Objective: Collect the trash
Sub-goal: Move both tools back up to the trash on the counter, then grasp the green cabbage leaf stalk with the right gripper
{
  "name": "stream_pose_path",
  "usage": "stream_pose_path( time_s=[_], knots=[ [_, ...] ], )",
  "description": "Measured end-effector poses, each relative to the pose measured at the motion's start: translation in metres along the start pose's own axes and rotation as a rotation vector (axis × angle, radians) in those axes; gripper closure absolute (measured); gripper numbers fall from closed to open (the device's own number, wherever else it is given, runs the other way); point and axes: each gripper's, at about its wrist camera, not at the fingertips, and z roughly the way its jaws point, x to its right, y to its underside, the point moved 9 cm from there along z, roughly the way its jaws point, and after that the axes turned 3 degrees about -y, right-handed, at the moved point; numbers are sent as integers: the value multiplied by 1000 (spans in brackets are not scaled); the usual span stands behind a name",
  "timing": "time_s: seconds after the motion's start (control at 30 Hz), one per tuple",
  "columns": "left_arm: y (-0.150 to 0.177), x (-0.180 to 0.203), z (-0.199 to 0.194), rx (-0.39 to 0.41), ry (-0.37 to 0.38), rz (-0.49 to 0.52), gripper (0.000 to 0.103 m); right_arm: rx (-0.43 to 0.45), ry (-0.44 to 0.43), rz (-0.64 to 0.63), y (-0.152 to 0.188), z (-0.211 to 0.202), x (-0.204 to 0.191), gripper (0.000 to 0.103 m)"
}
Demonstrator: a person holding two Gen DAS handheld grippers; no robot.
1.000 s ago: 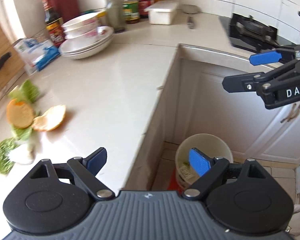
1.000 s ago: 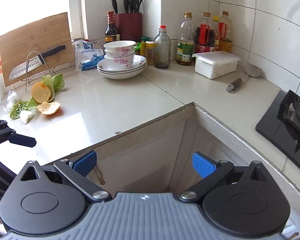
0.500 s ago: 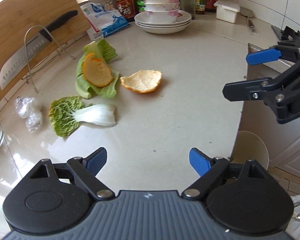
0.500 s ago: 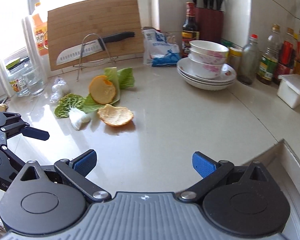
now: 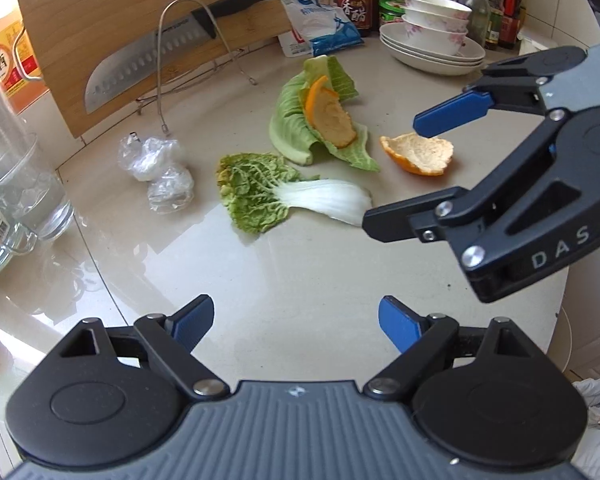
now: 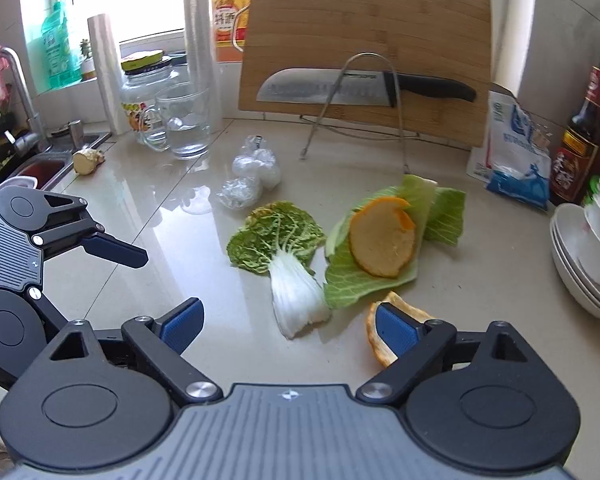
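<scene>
Kitchen counter [image 5: 320, 264], pale glossy stone, lit from a window at the back. Scraps lie in a loose cluster mid-counter: a cabbage leaf with white stalk [image 5: 288, 198], a larger green leaf [image 5: 292, 128] carrying an orange peel disc [image 5: 332, 118], a second orange peel [image 5: 418, 154] lying apart with its pith side up, and two wads of clear plastic wrap [image 5: 156, 168] nearer the glass mug [image 6: 184, 120]. Behind them: cutting board [image 6: 364, 40] with a knife [image 6: 340, 88] on a wire rack, stacked bowls [image 5: 434, 36] off to the right.

Right gripper [image 6: 290, 326]: jaws spread wide, nothing held. It hangs low over the counter, and its right finger sits at the loose peel, touching or just beside it; contact cannot be confirmed. The stalk end of the cabbage leaf lies in the gap ahead of the fingers.

Left gripper [image 5: 296, 322]: also released and empty, hanging back over bare counter, aimed at the scrap cluster, well short of it.

Step in hand, by my reading: first pickup, most likely the loose peel.

- Shift so the curled rim sits between both pads; the peel is thin and cupped, so pinch across the rim, not down on it.
- Counter looks slick; expect the peel to skate if nudged from one side.
- Keep clear of the stalk so only one item lifts.
</scene>
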Motion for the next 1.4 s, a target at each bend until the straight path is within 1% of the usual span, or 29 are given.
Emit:
stream_pose_path(
  time_s=[0.1, 0.2, 0.4, 0.47, 0.57, 0.67, 0.73, 0.77, 0.8, 0.9, 1.17, 1.27, 1.4],
  knots=[
    [-1, -11, 3, -1, -4, -34, 13, -23, -42, -59, -11, 17, -7, 15],
    [-2, -19, 6, 1, -6, -67, 13, -55, -81, -104, -19, 37, -12, 17],
    [-4, -30, 13, 2, -10, -103, 13, -149, -107, -137, -16, 73, -5, 23],
    [-4, -32, 15, -1, -9, -110, 13, -174, -112, -139, -13, 80, -1, 25],
    [-6, -36, 18, -5, -7, -122, 13, -201, -128, -140, -10, 86, 4, 32],
    [-8, -39, 21, -3, -11, -123, 13, -208, -135, -154, -11, 87, 7, 37],
    [-11, -41, 23, -2, -15, -121, 13, -208, -130, -165, -12, 86, 10, 47],
    [-11, -42, 23, -3, -16, -119, 13, -211, -134, -168, -12, 85, 10, 50],
    [-12, -43, 23, -2, -17, -117, 13, -214, -135, -173, -12, 85, 10, 56],
    [-15, -46, 24, 0, -20, -112, 13, -219, -137, -187, -11, 84, 8, 63],
    [-17, -52, 29, -8, -32, -98, 13, -198, -117, -179, -15, 73, 7, 64],
    [-20, -57, 29, -5, -33, -96, 13, -193, -122, -166, -17, 65, 7, 64],
    [-26, -64, 29, 9, -52, -93, 13, -211, -137, -157, -11, 58, 2, 64]
  ],
)
